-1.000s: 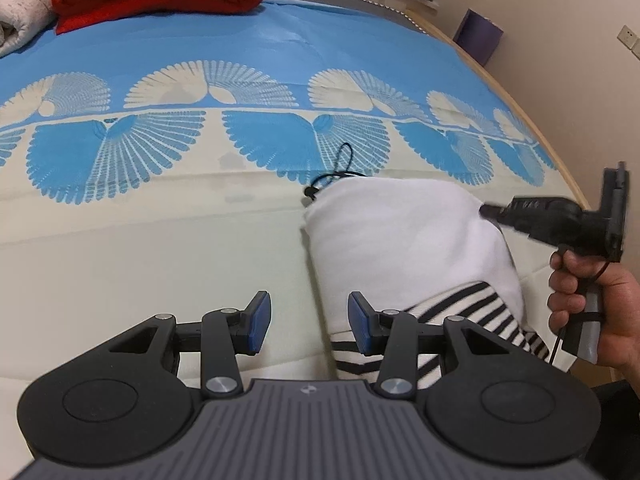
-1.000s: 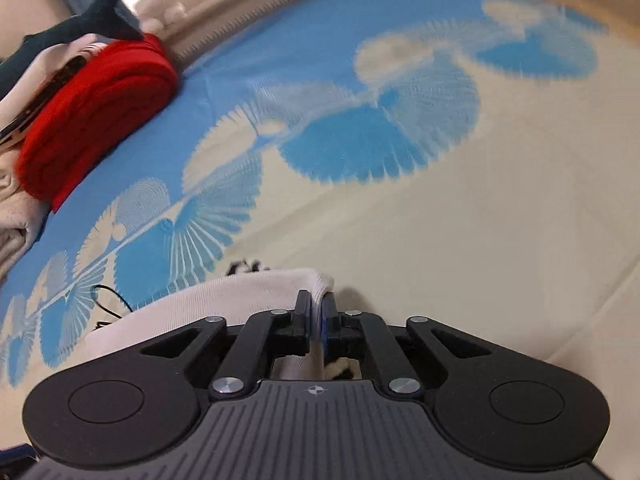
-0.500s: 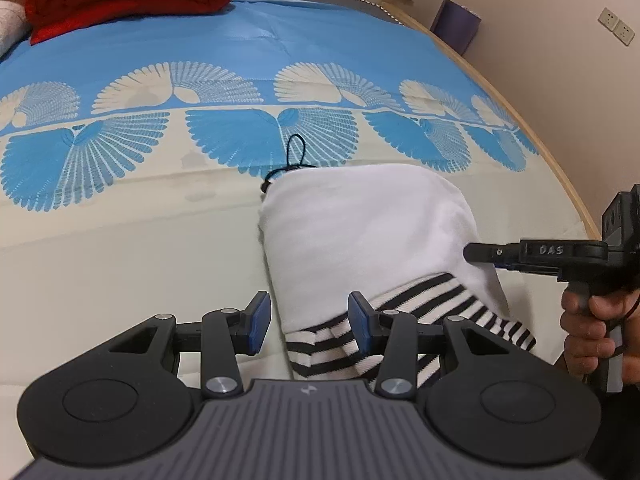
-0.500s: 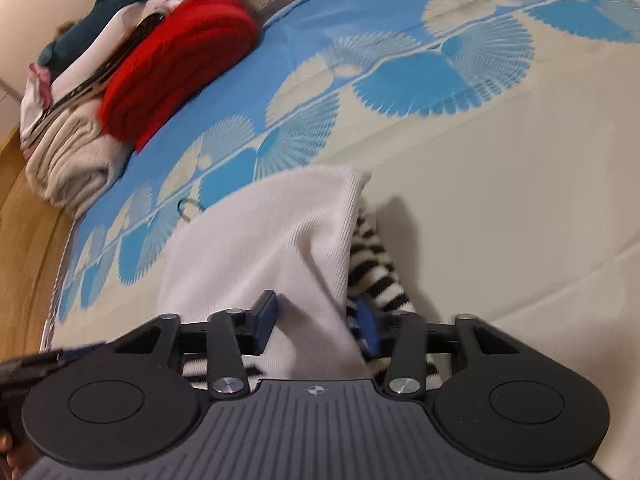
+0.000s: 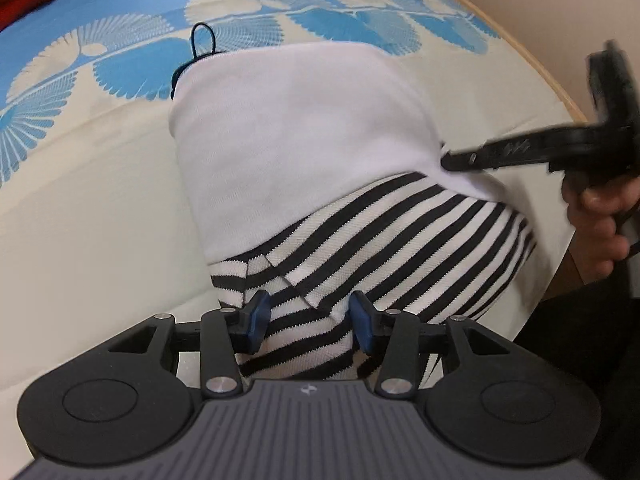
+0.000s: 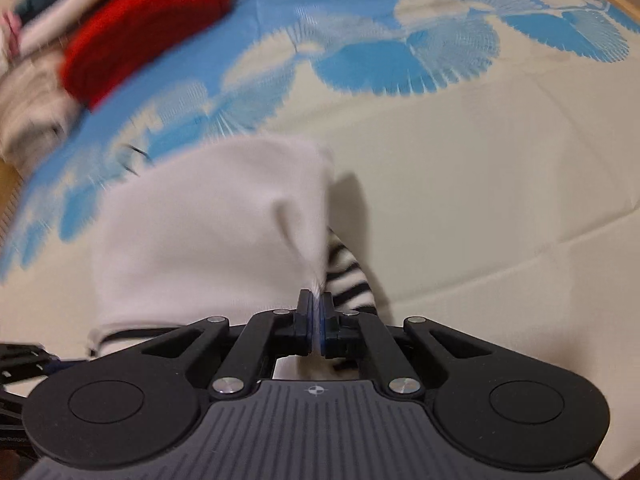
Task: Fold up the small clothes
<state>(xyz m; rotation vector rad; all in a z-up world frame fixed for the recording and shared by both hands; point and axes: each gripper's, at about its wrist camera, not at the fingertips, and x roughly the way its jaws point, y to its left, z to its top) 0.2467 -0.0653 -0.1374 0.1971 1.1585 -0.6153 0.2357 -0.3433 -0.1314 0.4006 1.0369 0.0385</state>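
1. Left gripper (image 5: 307, 316): jaws apart, straddling the striped hem of the garment (image 5: 304, 148). Blue pads either side of the cloth, no squeeze visible, so not gripping.
2. The garment lies on the bedspread (image 5: 80, 208) near the bed's front edge. White panel is folded over the black-and-white striped part. A black cord loop (image 5: 202, 46) sticks out at its far corner.
3. Right gripper (image 6: 316, 320): jaws have just been closing and are now clamped on the white fabric edge. Cloth is pinched between the pads and puckers up towards them.
4. Step, my read: mid-fold. Right side has its corner secured, left side is lining up on the striped hem for its own grab.
5. Next move needs: left pads close on the striped hem, catching all layers rather than just the loose flap there. After that both corners should travel together so the fold lands square.
6. Risk: the right pinch looks thin, so it may slip if pulled hard.
7. Count: two grippers; one garment being worked; one red folded item (image 6: 148, 48) at the far-left of the bed. It sits beside a stack of other folded clothes (image 6: 28, 92), too blurred to count.
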